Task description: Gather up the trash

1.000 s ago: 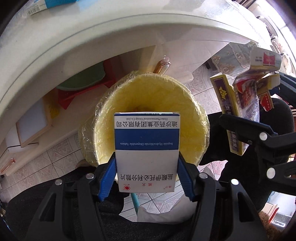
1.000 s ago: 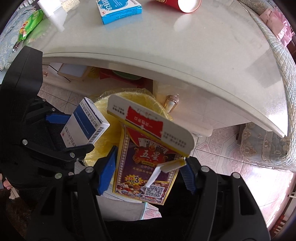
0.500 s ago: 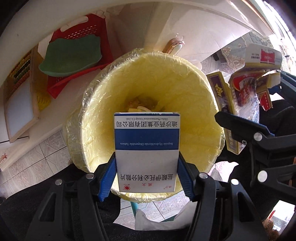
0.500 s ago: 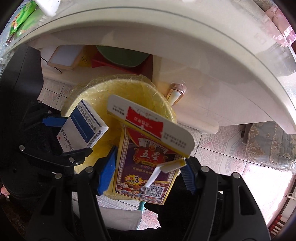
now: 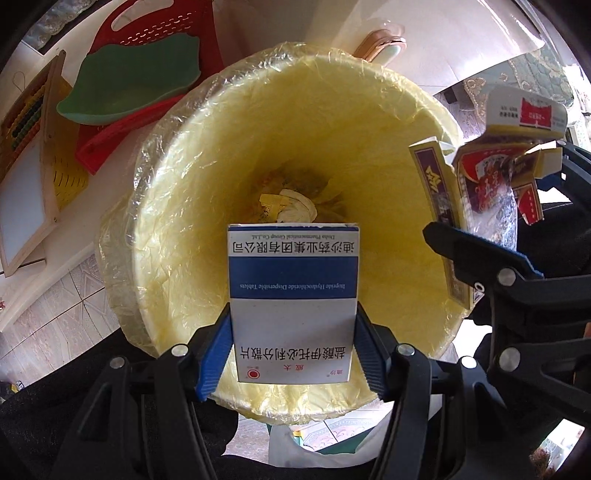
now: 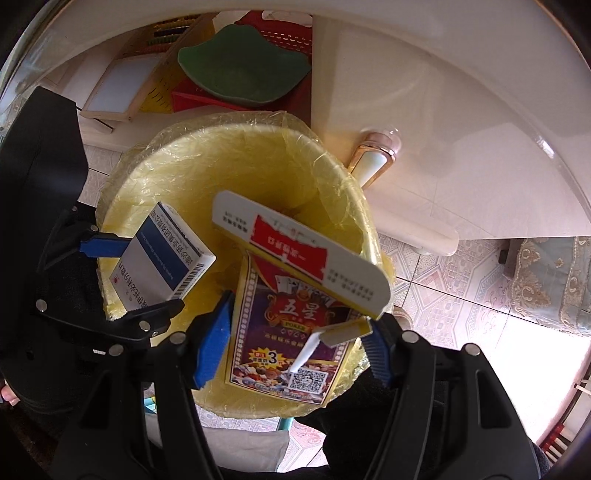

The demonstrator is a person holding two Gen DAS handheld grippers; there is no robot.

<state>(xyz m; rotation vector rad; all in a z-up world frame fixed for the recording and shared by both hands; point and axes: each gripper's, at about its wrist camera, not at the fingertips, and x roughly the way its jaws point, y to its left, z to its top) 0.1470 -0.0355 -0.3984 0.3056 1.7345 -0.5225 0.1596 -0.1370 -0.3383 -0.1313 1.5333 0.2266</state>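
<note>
Squarely between the blue pads of the left claw (image 5: 293,345) sits a blue-and-white medicine box (image 5: 293,302), gripped by its sides and held over the mouth of the yellow-lined trash bin (image 5: 184,229). Beside it, the right claw (image 6: 301,345) is clamped on an opened playing-card box (image 6: 284,336), its top flap (image 6: 295,254) hanging loose, also above the bin's mouth. Only the left wrist view reaches the bin's bottom, where crumpled paper (image 5: 291,208) lies; only the right wrist view shows the card box's face, with "五星", a large "3" and a QR code. The medicine box reads upside down "Itopride Hydrochloride Dispersible Tablets". A green dish (image 6: 243,66) rests on a red basket (image 6: 291,33) under the bench (image 6: 461,92).
</note>
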